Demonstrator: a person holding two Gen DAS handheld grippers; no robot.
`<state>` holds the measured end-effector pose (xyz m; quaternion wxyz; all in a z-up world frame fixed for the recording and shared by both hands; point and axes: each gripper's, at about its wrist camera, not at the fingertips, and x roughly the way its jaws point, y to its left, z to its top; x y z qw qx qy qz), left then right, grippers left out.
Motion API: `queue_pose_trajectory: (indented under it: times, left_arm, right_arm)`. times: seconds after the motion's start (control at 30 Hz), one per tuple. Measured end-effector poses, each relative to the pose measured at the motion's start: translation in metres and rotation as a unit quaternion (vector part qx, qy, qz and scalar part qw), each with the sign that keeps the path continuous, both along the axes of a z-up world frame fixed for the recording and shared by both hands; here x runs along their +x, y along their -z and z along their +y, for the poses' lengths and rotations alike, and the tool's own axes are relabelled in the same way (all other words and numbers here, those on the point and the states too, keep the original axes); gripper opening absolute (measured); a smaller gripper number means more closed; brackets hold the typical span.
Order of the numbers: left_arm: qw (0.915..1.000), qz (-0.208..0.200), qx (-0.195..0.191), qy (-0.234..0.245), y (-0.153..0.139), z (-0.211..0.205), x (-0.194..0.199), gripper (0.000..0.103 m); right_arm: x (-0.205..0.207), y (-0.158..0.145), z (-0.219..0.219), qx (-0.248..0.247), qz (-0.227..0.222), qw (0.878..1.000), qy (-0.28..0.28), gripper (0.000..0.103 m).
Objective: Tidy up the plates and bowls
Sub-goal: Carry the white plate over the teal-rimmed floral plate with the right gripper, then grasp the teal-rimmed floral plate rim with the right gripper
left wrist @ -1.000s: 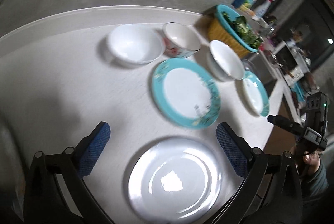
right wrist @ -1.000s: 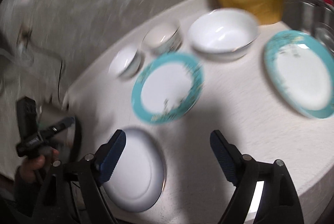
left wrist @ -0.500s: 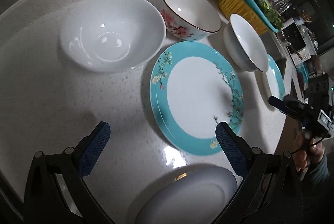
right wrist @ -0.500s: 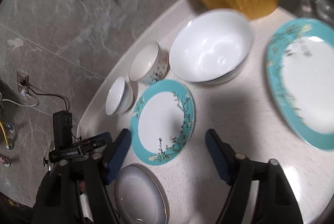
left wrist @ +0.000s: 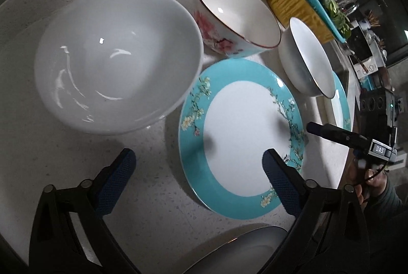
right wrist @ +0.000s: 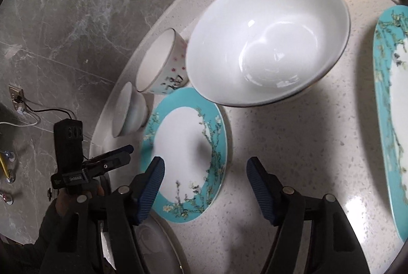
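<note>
From your left wrist camera, the left hand-held gripper (left wrist: 197, 161) hangs with its jaws spread and nothing between the pads; they have just been narrowing a little. Its left pad sits over bare counter (left wrist: 153, 197), its right pad over the near rim of the teal-rimmed plate (left wrist: 242, 138). The big white bowl (left wrist: 117, 59) stands just left of that plate, the pink-flowered bowl (left wrist: 234, 16) behind it, a gold-rimmed white bowl (left wrist: 306, 59) to the right. A silver plate (left wrist: 242, 248) shows at the bottom edge.

From your right wrist camera, the right hand-held gripper (right wrist: 205, 169) is also spread and empty, its jaws having just been closing. The same teal-rimmed plate (right wrist: 186, 151) lies between and ahead of its pads, untouched, and a second teal plate (right wrist: 392, 108) lies far right.
</note>
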<state>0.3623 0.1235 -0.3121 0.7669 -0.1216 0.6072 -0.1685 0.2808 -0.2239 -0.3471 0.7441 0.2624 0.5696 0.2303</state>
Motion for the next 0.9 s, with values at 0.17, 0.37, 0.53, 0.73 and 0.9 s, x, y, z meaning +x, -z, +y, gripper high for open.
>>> queue_pose_trajectory:
  times: [0.17, 0.37, 0.53, 0.73, 0.9]
  left_arm:
    - [1.0000, 0.006, -0.002, 0.005, 0.009, -0.010, 0.003, 0.075]
    - [0.9998, 0.008, 0.008, 0.015, 0.010, -0.021, 0.004, 0.062]
    - [0.9998, 0.007, 0.020, 0.005, 0.011, -0.020, 0.004, 0.029]
    - [0.9986, 0.007, 0.053, 0.000, 0.011, -0.019, 0.002, 0.019]
    - [0.9970, 0.002, 0.077, -0.006, 0.008, -0.026, 0.000, 0.019]
  right_arm:
    - [0.004, 0.011, 0.005, -0.004, 0.008, 1.000, -0.006, 0.065]
    - [0.011, 0.013, 0.011, -0.005, 0.004, 1.000, -0.022, 0.060]
    - [0.011, 0.017, 0.019, -0.014, 0.007, 0.999, -0.037, 0.046]
    - [0.012, 0.018, 0.017, -0.047, 0.015, 0.998, -0.036, 0.025]
    - [0.012, 0.018, 0.019, -0.078, 0.014, 0.996, -0.038, 0.013]
